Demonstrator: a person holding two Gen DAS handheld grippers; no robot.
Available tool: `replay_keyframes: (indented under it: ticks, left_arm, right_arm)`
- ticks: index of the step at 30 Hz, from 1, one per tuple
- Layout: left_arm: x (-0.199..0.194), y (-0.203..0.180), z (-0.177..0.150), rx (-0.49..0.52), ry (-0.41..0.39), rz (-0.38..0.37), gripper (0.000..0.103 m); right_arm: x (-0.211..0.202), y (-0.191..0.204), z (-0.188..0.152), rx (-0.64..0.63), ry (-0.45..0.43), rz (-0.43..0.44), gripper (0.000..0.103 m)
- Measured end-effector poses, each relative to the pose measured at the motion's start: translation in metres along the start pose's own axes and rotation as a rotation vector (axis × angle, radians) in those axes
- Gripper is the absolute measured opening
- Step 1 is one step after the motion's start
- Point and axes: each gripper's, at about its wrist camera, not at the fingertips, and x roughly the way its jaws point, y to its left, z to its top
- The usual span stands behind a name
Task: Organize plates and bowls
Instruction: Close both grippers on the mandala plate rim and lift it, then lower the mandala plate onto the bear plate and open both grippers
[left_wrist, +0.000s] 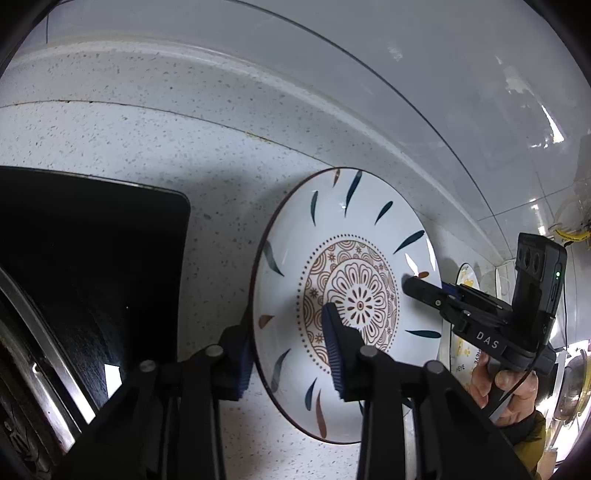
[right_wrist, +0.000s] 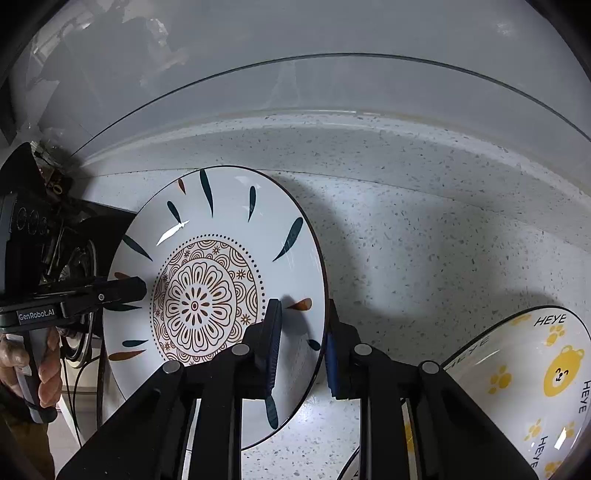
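A white plate (left_wrist: 343, 266) with a brown mandala centre and dark leaf marks is held between both grippers above the speckled counter. My left gripper (left_wrist: 288, 350) is shut on its left rim, one finger above and one below. My right gripper (right_wrist: 303, 343) is shut on its right rim; the plate (right_wrist: 221, 258) fills the middle of the right wrist view. The right gripper (left_wrist: 410, 284) shows at the plate's far side in the left wrist view, and the left gripper (right_wrist: 140, 288) shows in the right wrist view.
A white bowl (right_wrist: 535, 373) with yellow bears and "HEYE" lettering sits at the lower right, also seen behind the plate (left_wrist: 467, 277). A black stove top (left_wrist: 92, 258) lies to the left. A speckled backsplash ledge (right_wrist: 406, 147) and glossy wall run behind.
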Motion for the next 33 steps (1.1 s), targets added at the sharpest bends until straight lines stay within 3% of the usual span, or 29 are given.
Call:
replay_keyframes:
  ticks: [7,33]
  left_arm:
    - [-0.012,0.02,-0.001,-0.018,-0.008,0.024,0.014]
    - [-0.03,-0.004,-0.036,0.001,-0.024,0.089,0.014]
  right_arm:
    - [0.001,0.006,0.002,-0.035,0.006,-0.014,0.019]
    - [-0.008,0.014,-0.009,-0.044,-0.013,-0.008,0.017]
